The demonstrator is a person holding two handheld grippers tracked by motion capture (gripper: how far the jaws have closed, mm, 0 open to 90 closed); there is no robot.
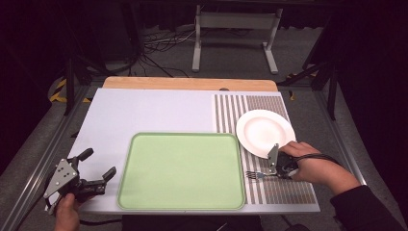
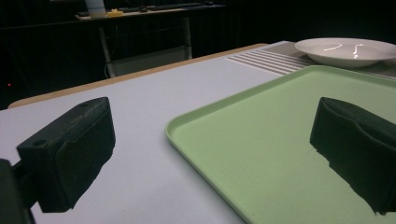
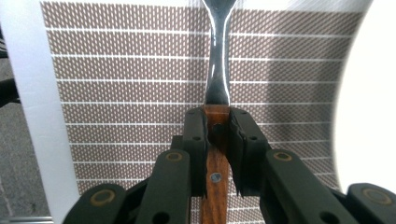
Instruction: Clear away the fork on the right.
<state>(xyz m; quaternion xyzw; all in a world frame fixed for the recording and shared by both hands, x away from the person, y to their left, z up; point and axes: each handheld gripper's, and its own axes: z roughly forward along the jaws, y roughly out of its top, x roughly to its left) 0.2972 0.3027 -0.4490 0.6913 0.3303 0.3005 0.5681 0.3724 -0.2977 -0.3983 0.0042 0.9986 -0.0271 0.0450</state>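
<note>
**Right hand-held gripper closed on the fork handle**

Right hand-held gripper [image 3: 217, 154] is seen clamped on the wooden handle of a fork [image 3: 217, 70], both pads pressed against the wood; no earlier state can be judged. In the high view this hand-held gripper [image 1: 275, 169] is largely covered by the person's hand [image 1: 308, 161], so its jaws are hard to make out there, and only the tines and neck of the fork [image 1: 255, 175] are left showing. In the right gripper view the tines are cut off by the upper edge and the handle end by the lower edge.

The fork is held low over the striped placemat [image 1: 284, 190], its tines pointed toward the green tray [image 1: 180, 171], just beside the tray's right rim. Whether the fork is touching the mat cannot be told.

A white plate [image 1: 264, 130] is set on the same mat, just behind the hand. The left hand-held gripper [image 1: 94, 168] is held open and empty at the desk's [image 1: 144, 110] near left corner, beside the tray [image 2: 280, 140], with nothing between its jaws.
</note>
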